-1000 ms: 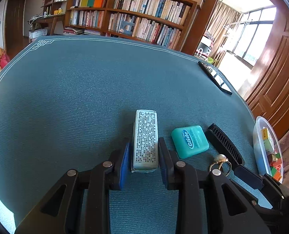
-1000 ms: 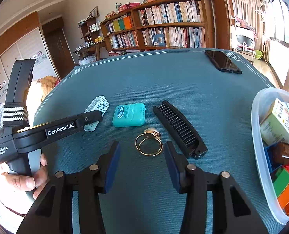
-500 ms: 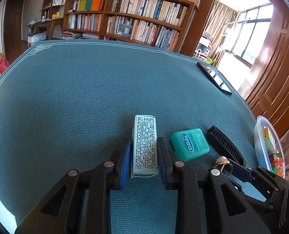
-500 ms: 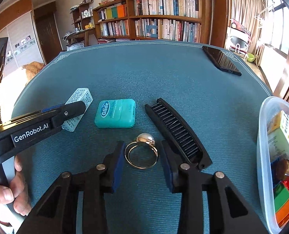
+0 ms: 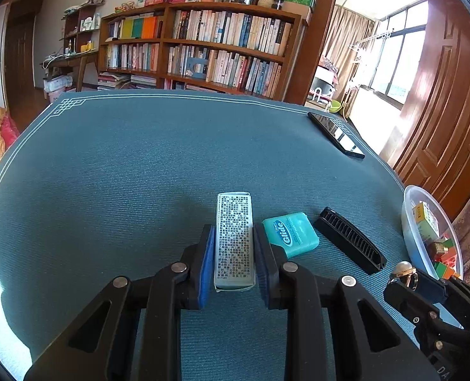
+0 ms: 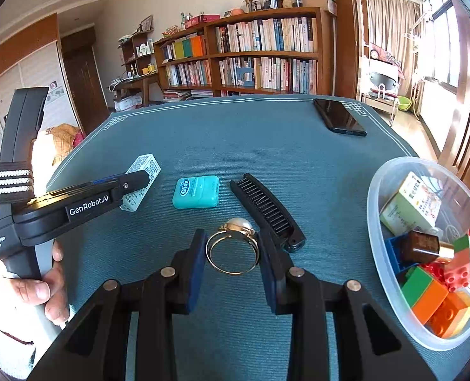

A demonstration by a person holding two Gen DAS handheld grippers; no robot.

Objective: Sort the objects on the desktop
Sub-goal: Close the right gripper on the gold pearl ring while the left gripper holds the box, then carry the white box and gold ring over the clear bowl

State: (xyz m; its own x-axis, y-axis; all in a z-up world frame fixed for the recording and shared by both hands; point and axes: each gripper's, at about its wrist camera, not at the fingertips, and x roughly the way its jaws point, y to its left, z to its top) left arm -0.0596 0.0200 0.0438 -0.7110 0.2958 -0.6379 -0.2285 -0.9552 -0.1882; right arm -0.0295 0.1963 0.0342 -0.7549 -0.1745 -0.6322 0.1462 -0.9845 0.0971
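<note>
Left gripper (image 5: 234, 247) clenched on white printed box (image 5: 234, 238), right gripper (image 6: 232, 250) clamping pearl ring (image 6: 233, 247), both mid-tabletop, gripped across narrow sides, likely bound for clear bin (image 6: 374, 222) at tabletop's right edge.

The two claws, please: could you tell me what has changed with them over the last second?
The left claw closed onto the white box. The right claw closed around the ring, which now looks pinched and raised slightly off the mat. The floss, comb, phone and bowl stayed put.
</note>
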